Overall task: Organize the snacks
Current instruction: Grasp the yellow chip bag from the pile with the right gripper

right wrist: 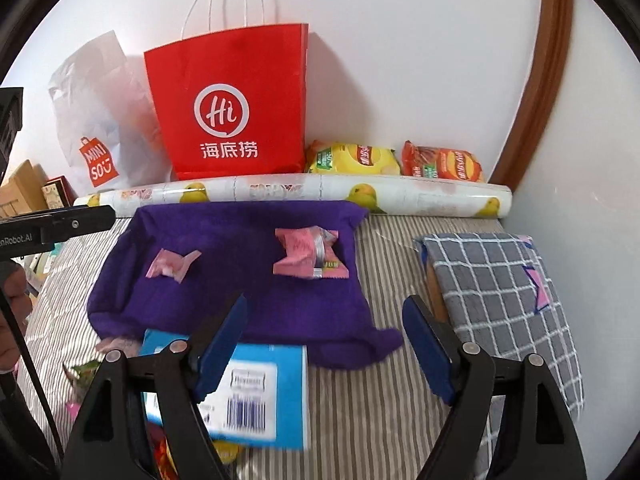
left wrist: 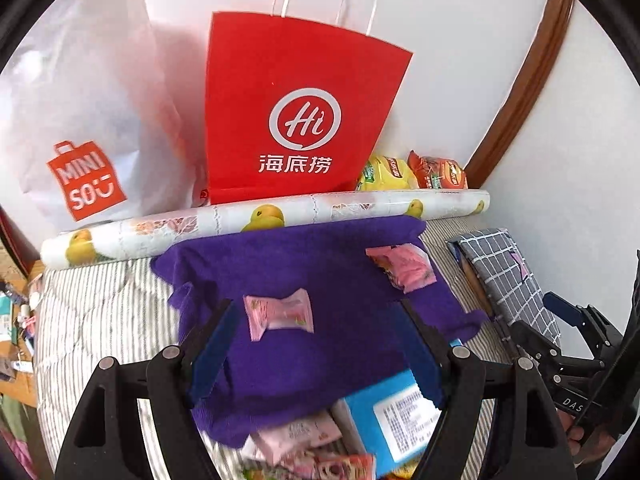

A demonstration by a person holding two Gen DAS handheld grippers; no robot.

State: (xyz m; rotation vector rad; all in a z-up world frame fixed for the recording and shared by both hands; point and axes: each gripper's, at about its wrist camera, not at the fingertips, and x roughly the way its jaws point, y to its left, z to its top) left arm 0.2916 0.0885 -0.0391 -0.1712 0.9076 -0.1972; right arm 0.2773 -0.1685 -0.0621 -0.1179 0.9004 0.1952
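Both tools tilt steeply down over the striped bed. The left gripper [left wrist: 320, 344] and the right gripper [right wrist: 324, 344] stand with jaws apart, nothing between them. Two pink snack packets [left wrist: 279, 313] [left wrist: 401, 267] lie well apart on the purple cloth [left wrist: 328, 264]. A blue box [right wrist: 264, 396] sits at its near edge. The red paper bag [left wrist: 296, 108] stands upright against the wall (contents hidden).

Striped bed [right wrist: 360, 400] carries purple cloth [right wrist: 240, 308], blue box [right wrist: 272, 392], checked pillow [right wrist: 500, 292], duck-print roll [right wrist: 304, 192], red bag [right wrist: 232, 100], white bag [right wrist: 100, 120], chip packets [right wrist: 352, 159].
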